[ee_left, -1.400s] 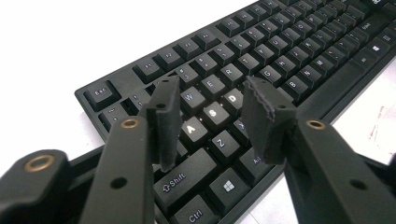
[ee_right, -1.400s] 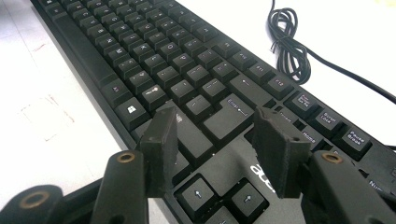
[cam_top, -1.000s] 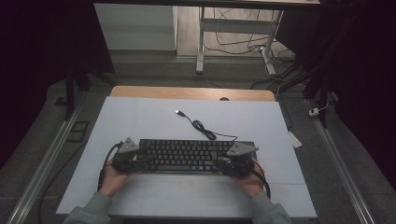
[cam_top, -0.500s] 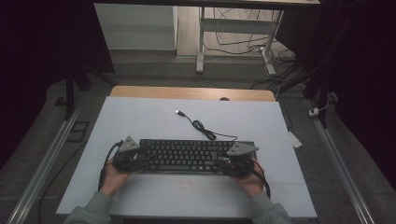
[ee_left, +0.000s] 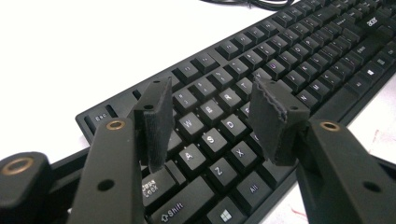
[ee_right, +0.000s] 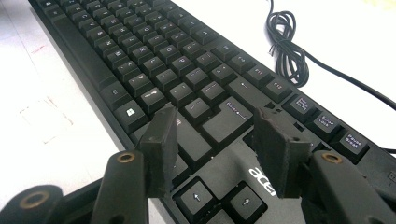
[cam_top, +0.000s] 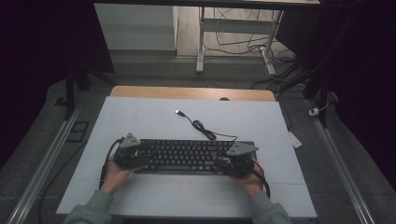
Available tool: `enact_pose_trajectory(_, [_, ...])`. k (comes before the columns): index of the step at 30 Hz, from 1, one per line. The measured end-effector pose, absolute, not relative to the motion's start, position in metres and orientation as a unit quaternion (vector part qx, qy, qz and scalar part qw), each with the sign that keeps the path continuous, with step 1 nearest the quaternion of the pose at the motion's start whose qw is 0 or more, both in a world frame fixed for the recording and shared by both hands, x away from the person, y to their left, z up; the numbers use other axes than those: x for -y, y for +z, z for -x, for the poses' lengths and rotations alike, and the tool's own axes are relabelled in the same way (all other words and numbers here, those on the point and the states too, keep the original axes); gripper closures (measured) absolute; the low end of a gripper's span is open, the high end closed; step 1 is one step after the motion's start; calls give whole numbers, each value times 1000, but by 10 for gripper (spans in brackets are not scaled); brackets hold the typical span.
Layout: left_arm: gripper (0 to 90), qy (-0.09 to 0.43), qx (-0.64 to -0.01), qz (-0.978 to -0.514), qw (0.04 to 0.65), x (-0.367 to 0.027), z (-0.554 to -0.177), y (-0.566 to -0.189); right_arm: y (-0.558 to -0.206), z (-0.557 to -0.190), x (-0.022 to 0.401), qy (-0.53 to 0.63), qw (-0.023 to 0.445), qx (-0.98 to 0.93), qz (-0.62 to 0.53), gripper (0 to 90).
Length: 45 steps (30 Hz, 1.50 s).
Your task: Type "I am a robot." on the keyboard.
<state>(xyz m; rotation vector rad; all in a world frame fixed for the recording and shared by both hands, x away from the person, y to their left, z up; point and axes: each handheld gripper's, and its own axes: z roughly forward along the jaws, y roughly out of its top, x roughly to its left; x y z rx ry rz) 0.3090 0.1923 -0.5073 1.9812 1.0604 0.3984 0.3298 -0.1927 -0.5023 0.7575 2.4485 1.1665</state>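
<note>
We hover the left tongs (ee_left: pixel 210 123) and right tongs (ee_right: pixel 217 140) apart over the keyboard (cam_top: pixel 187 156) ends; nothing clamped; probably to press keys on the surface (cam_top: pixel 140 116).

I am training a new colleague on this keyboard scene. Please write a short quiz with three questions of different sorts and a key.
1. True or false: the keyboard lies on a white table.
2. Over which end of it does the left gripper hover? A) the Esc end B) the arrow-key end
3. Fill in: the unplugged cable ends in a ____ plug.

Key: 1 true. 2 A; the right gripper is over the arrow-key end. Both have open jaws with nothing clamped. 3 USB.
</note>
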Motion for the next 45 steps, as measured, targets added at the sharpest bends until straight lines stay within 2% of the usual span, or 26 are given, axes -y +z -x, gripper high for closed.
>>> enact_pose_trajectory(8, [503,152,-422,-793,412,-185,-319,-510,-503,-330,192,406,162,-859,-265,503])
enact_pose_trajectory(23, [631,140,-412,-802,410,-171,-326,-511,-503,-330,192,407,161,-859,-266,503])
enact_pose_trajectory(30, [845,122,-384,-821,404,-164,-323,-512,-503,-330,192,406,162,-860,-265,503])
enact_pose_trajectory(32, [882,116,-376,-827,402,-162,-322,-512,-503,-330,192,406,162,-859,-265,503])
enact_pose_trajectory(45, [884,82,-312,-864,386,-138,-311,-517,-503,-330,192,406,163,-859,-264,503])
